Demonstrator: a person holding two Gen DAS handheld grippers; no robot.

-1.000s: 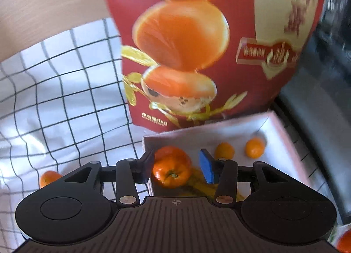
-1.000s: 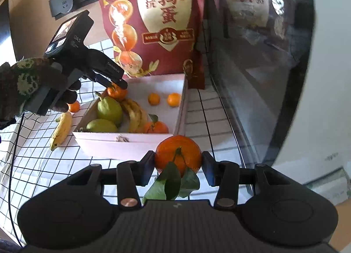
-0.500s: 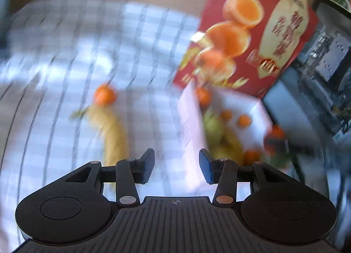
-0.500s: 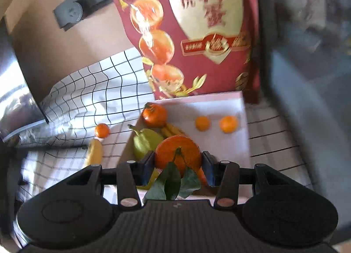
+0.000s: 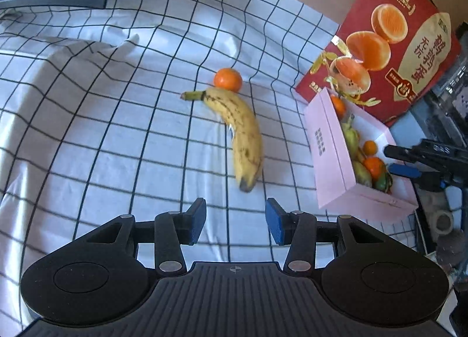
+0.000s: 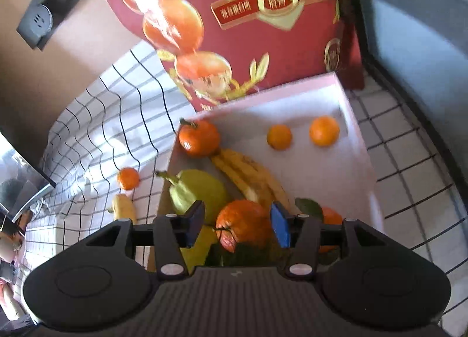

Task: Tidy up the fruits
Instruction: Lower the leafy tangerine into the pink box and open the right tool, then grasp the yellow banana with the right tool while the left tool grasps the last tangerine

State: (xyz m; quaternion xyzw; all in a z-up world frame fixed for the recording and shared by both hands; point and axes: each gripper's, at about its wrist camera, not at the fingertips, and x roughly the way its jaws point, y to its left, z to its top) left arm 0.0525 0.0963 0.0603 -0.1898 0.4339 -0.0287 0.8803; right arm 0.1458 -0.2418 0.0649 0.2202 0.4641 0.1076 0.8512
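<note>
Two fruits lay loose on the checked cloth (image 5: 122,120) in the left wrist view: a ripe, speckled banana (image 5: 241,135) and a small mandarin (image 5: 228,79) touching its stem end. The left gripper (image 5: 235,217) stood spread and empty, just short of the banana's tip. The pink box (image 5: 330,155) sat to the right, in front of a red carton (image 5: 389,44). The banana judged soft and easily bruised; best taken across its middle with light pressure.

In the right wrist view, the right gripper (image 6: 237,223) hung over the box, its pads parted either side of a leafy orange (image 6: 244,224), apparently clear of it. The orange rested among a pear (image 6: 199,192) and bananas (image 6: 248,176). Its skin judged firm but rounded and liable to roll.
</note>
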